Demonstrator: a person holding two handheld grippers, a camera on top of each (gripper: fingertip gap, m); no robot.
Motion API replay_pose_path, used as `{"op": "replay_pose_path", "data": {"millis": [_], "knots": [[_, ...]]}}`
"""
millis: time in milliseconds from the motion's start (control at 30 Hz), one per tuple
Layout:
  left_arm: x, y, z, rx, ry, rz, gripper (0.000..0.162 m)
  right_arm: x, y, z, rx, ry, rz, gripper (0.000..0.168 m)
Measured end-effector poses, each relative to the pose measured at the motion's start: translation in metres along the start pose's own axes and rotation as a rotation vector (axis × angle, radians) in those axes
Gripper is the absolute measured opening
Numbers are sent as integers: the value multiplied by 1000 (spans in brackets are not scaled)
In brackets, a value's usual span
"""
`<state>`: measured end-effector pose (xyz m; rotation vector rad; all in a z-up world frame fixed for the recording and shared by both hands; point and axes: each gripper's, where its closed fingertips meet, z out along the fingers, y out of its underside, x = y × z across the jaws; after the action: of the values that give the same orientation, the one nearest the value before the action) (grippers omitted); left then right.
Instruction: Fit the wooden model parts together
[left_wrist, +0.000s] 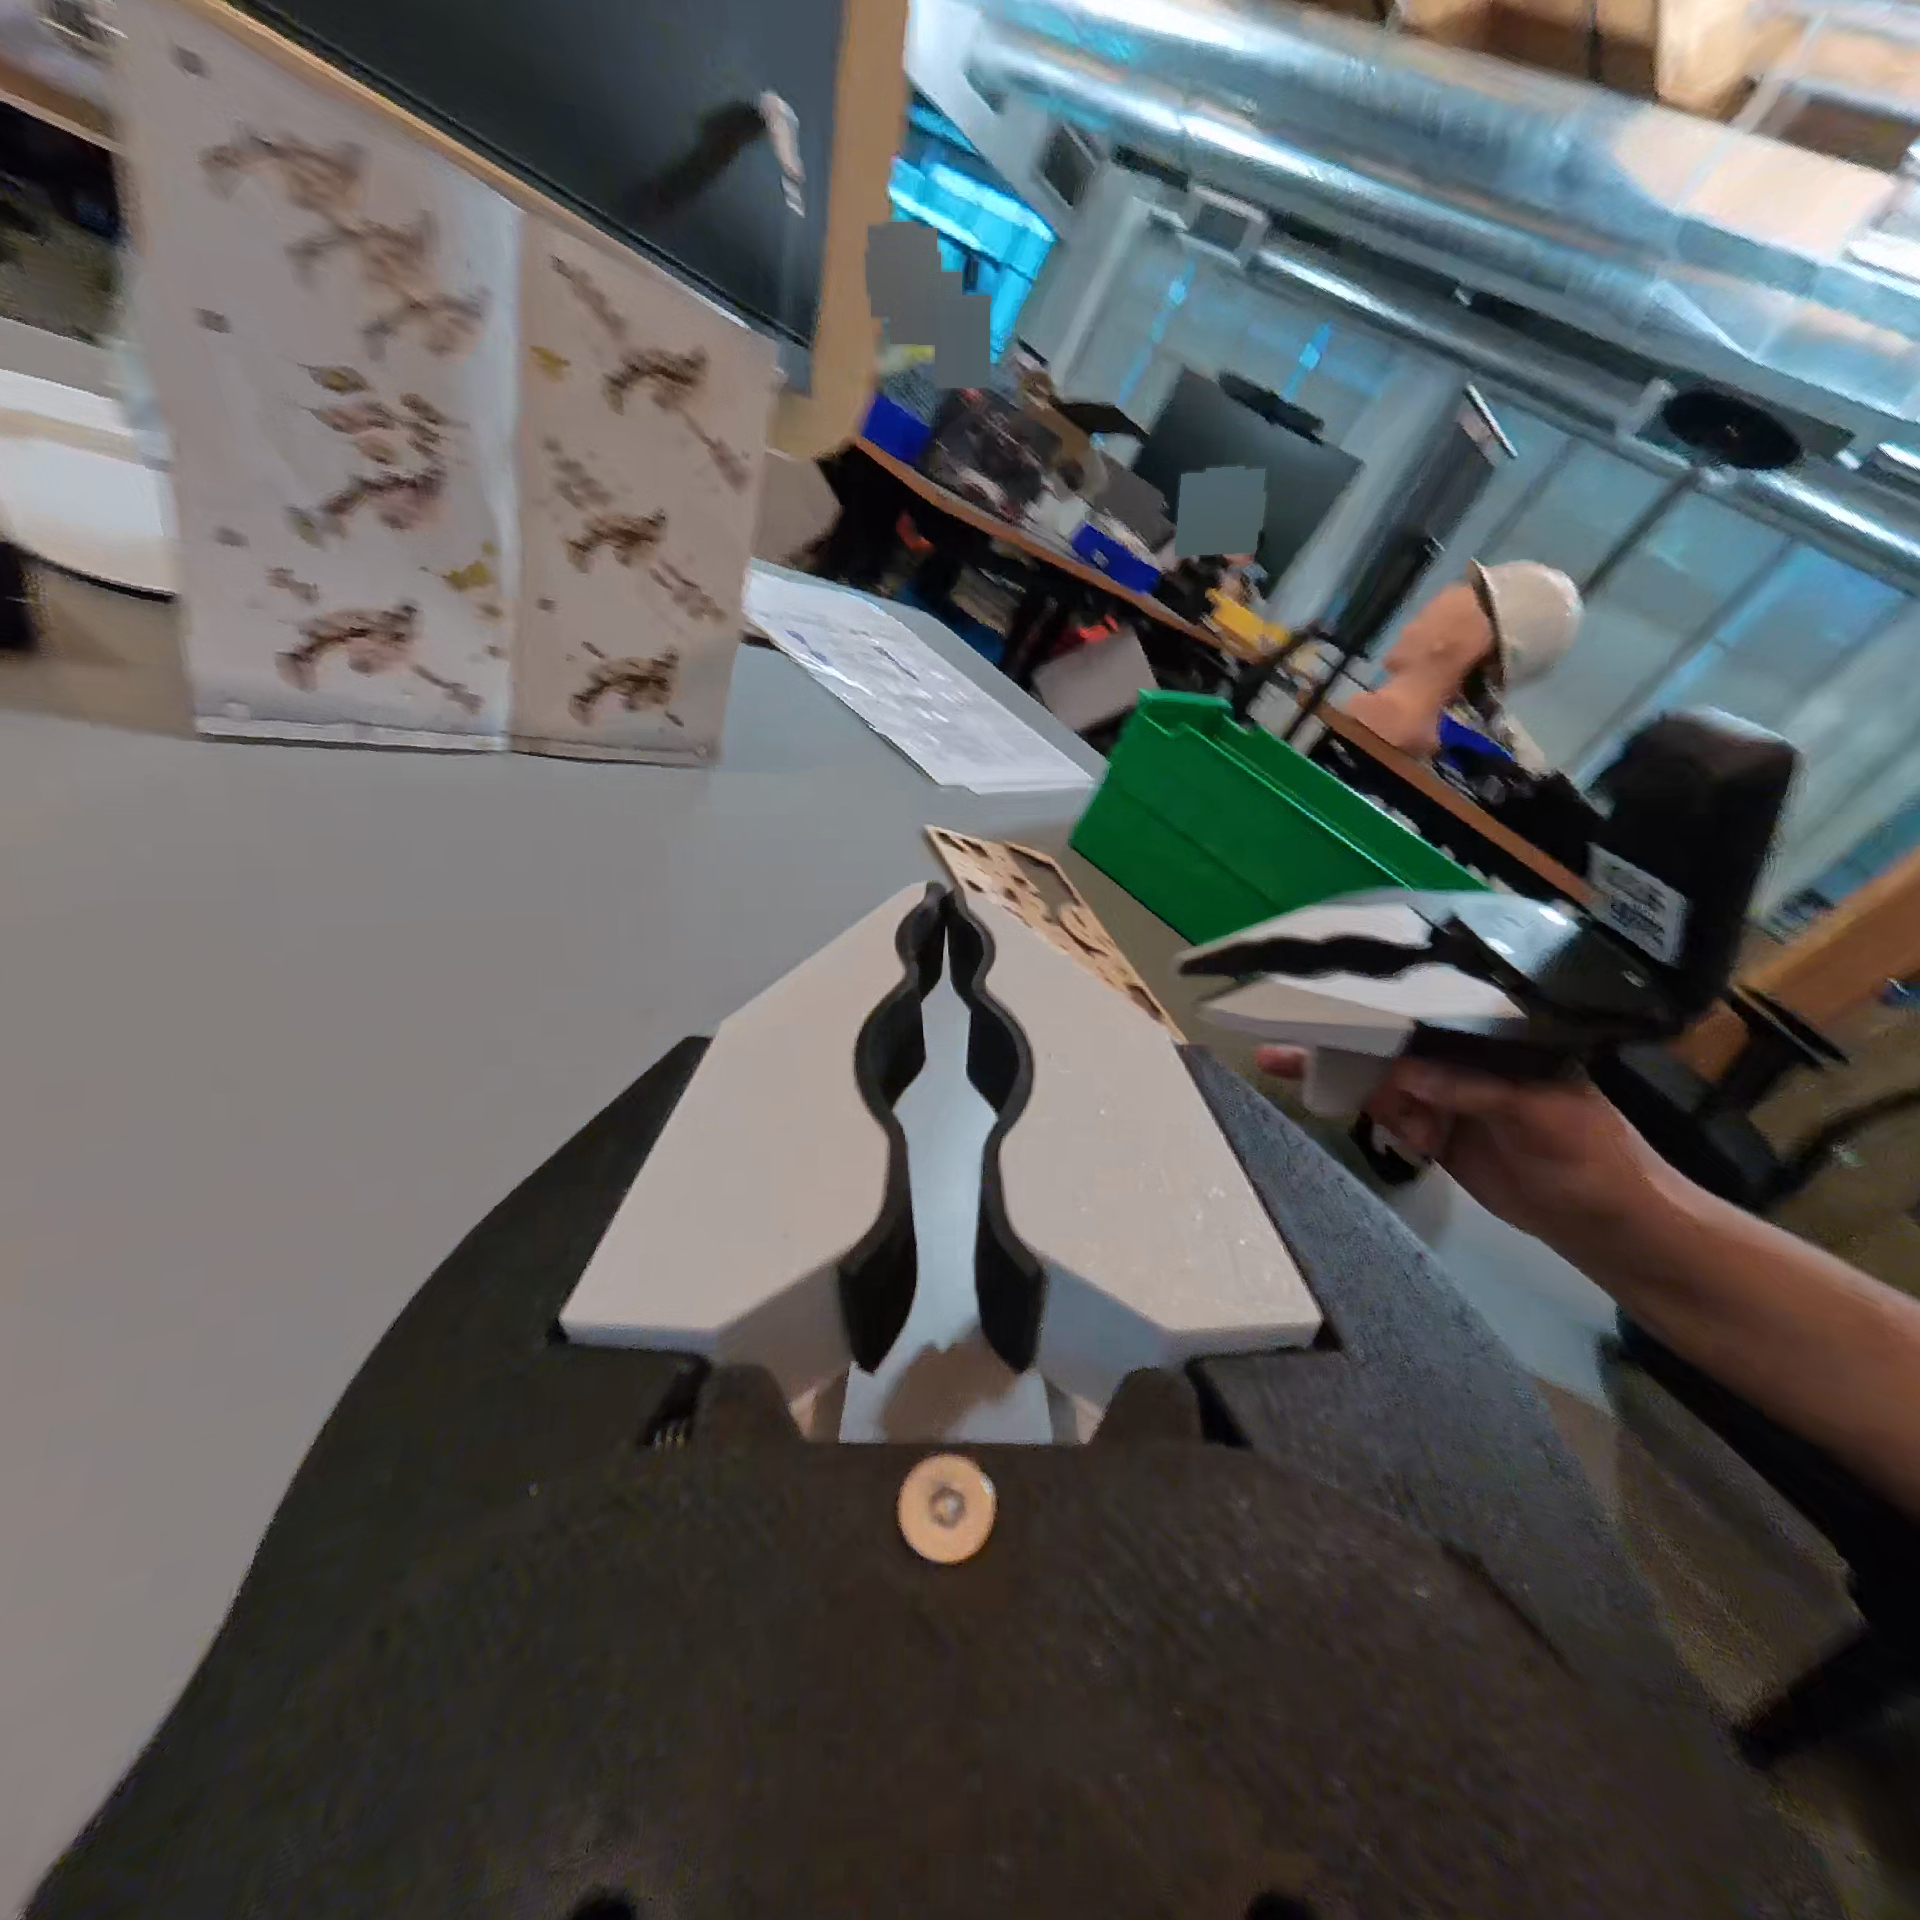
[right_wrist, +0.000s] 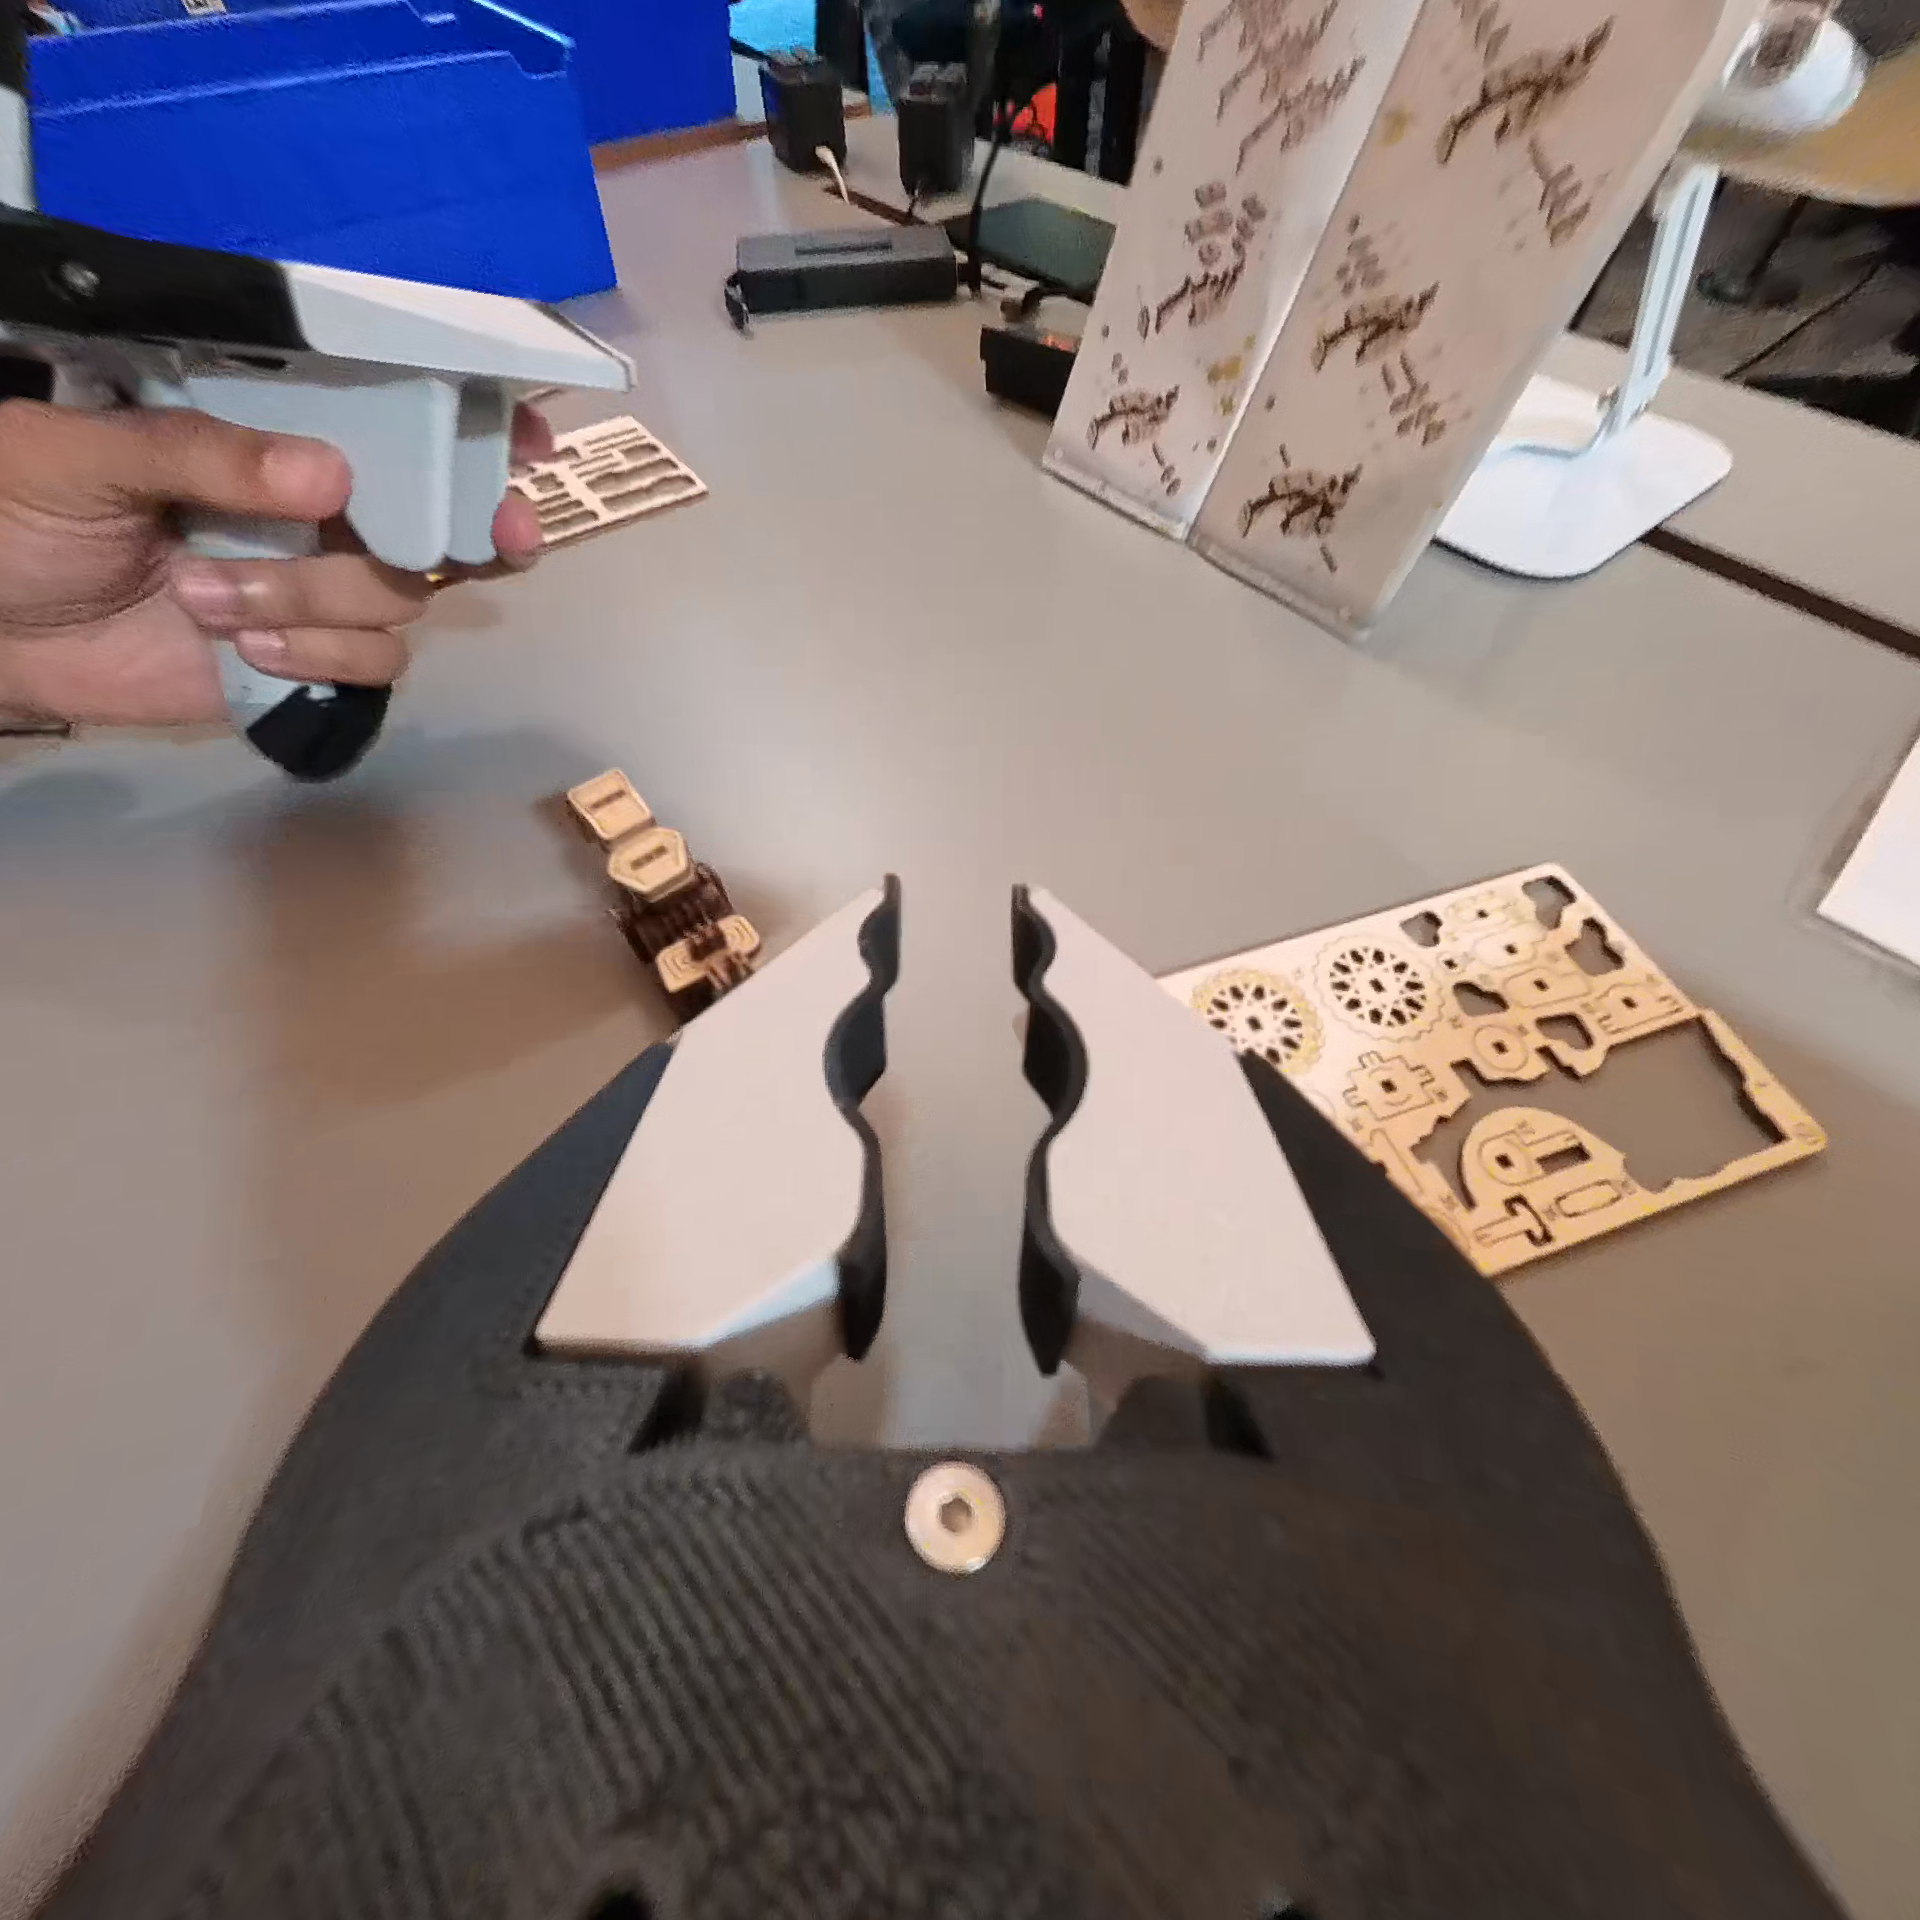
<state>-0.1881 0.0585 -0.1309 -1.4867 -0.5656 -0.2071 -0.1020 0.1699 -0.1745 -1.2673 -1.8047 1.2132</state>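
A small part-built wooden model (right_wrist: 665, 904) lies on the grey table (right_wrist: 935, 644), just left of and beyond my right gripper (right_wrist: 954, 904), which is open and empty above the table. A laser-cut wooden sheet (right_wrist: 1507, 1060) with wheels and other parts lies to its right, and also shows in the left wrist view (left_wrist: 1049, 914). A second wooden sheet (right_wrist: 613, 483) lies farther back on the left. My left gripper (left_wrist: 943, 906) is shut with nothing between its tips, raised above the table. The right gripper (left_wrist: 1226, 971) shows on its right in that view.
Standing instruction sheets (right_wrist: 1351, 260) lean at the back on a white stand (right_wrist: 1590, 488). A blue bin (right_wrist: 312, 156) stands back left, with black devices (right_wrist: 842, 270) behind. A green bin (left_wrist: 1247, 821) and a paper sheet (left_wrist: 914, 686) sit by the table's far edge.
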Motion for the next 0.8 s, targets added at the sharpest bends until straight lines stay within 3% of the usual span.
{"op": "replay_pose_path", "data": {"millis": [167,267,333,400,500,733,800], "knots": [[-28,-6,-8,39,-146,17,0,-9,-1,4,-8,5,-57,37],[-19,-10,-8,52,-53,-69,10,-11,16,12,-80,-29,-31,54],[-18,-11,-9,71,-22,-130,9,-10,25,15,-119,-52,-3,54],[-17,-7,-7,49,-4,-108,3,-7,24,14,-105,-60,21,42],[-2,-14,-8,86,97,-120,0,-6,12,9,-24,-96,35,0],[-11,-24,0,149,107,-129,0,25,-15,11,62,27,-77,0],[1,-31,0,166,194,-141,0,38,-33,15,123,107,-104,0]]}}
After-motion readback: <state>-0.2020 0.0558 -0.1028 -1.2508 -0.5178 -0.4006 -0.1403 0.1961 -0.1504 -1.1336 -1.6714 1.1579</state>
